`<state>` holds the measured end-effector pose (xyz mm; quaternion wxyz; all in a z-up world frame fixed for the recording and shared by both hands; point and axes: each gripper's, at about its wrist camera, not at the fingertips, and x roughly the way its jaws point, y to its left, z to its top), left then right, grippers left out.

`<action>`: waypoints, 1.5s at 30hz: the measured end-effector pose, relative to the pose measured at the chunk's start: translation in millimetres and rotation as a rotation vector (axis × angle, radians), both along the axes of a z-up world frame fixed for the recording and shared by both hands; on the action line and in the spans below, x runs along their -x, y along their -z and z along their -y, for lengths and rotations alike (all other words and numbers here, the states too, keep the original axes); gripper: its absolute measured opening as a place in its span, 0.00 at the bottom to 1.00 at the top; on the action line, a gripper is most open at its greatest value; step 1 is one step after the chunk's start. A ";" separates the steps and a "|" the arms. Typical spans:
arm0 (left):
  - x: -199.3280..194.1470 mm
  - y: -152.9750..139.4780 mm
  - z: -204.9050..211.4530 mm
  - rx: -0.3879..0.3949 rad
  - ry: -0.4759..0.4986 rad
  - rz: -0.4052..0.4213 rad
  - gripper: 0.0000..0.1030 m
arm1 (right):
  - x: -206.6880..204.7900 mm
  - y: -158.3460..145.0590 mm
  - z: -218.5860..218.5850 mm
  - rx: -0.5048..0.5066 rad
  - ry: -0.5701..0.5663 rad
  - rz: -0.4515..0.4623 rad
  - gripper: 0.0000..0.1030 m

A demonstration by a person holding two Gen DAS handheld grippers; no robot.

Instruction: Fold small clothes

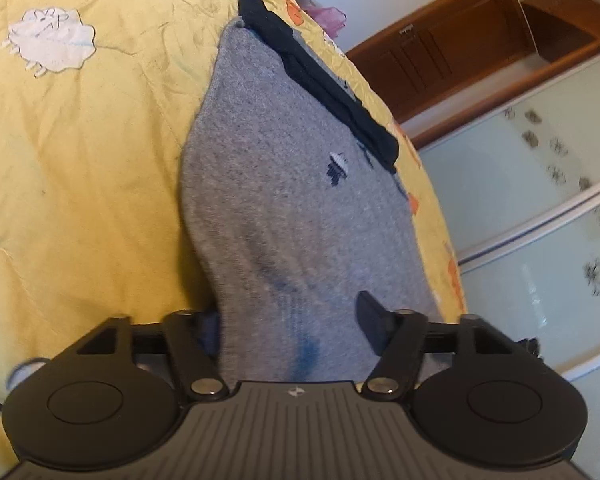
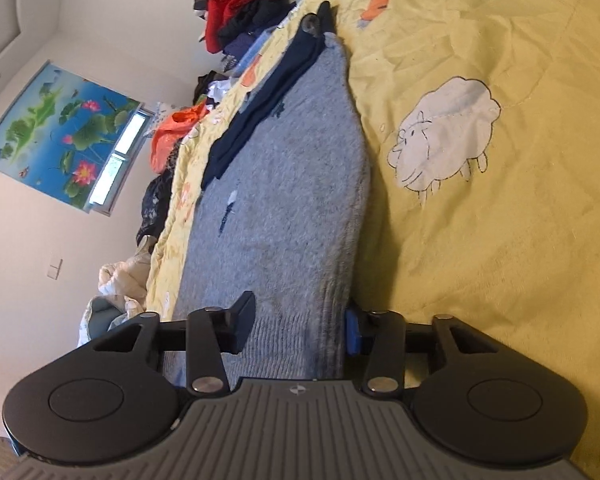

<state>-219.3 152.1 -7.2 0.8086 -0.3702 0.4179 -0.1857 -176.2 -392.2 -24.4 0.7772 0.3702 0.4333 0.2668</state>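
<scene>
**Observer:** Entry, left-hand view first. Your left tool (image 1: 290,316) stands with its fingers apart. The near end of the grey sock (image 1: 284,184) passes between them. One finger is hidden behind the sock's edge, and the other finger (image 1: 370,320) shows in front of the fabric. There is a wide gap and I see no pinch.

**Operator's second:** And where does the sock lie for you?

**Observer:** It lies lengthwise on the bed's yellow quilt (image 1: 80,160), running away from your tool. A white sheep patch (image 1: 50,40) is on the quilt to its left. A dark sock (image 1: 320,76) lies along its right edge, touching it (partly overlapping at the far end). Frosted wardrobe doors (image 1: 520,168) stand beyond the bed's edge.

**Operator's second:** Right-hand view?

**Observer:** At far left a lotus poster (image 2: 60,128) hangs on the wall. A heap of clothes (image 2: 240,12) sits at the quilt's far edge. Your right tool (image 2: 298,316) has the sock's ribbed cuff between its fingers, which stand much closer together. The black finger (image 2: 242,320) overlaps the knit and the blue pad (image 2: 352,328) sits at the cuff's other edge. I cannot tell whether the pads actually press the cuff.
</scene>
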 end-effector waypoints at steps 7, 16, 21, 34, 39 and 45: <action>-14.4 -11.1 19.3 -0.222 0.052 -0.093 0.07 | -10.2 0.6 0.1 0.035 -0.036 -0.052 0.13; -64.6 -68.3 -5.6 -0.084 0.004 -0.025 0.07 | -46.9 -46.5 19.4 -0.172 -0.016 0.051 0.12; -151.8 -97.0 -24.8 0.005 -0.103 0.097 0.07 | -123.5 -71.9 20.4 -0.288 0.027 0.123 0.12; -397.2 -81.7 -39.3 -0.069 -0.229 0.120 0.06 | -381.6 -37.8 -2.7 -0.314 0.197 0.049 0.12; -434.3 -55.9 -42.9 -0.091 -0.307 0.139 0.09 | -427.2 3.2 -6.4 -0.328 0.310 -0.037 0.50; -420.5 -45.8 -63.1 -0.057 -0.416 0.102 0.85 | -413.1 -6.2 -10.4 -0.292 0.319 0.062 0.88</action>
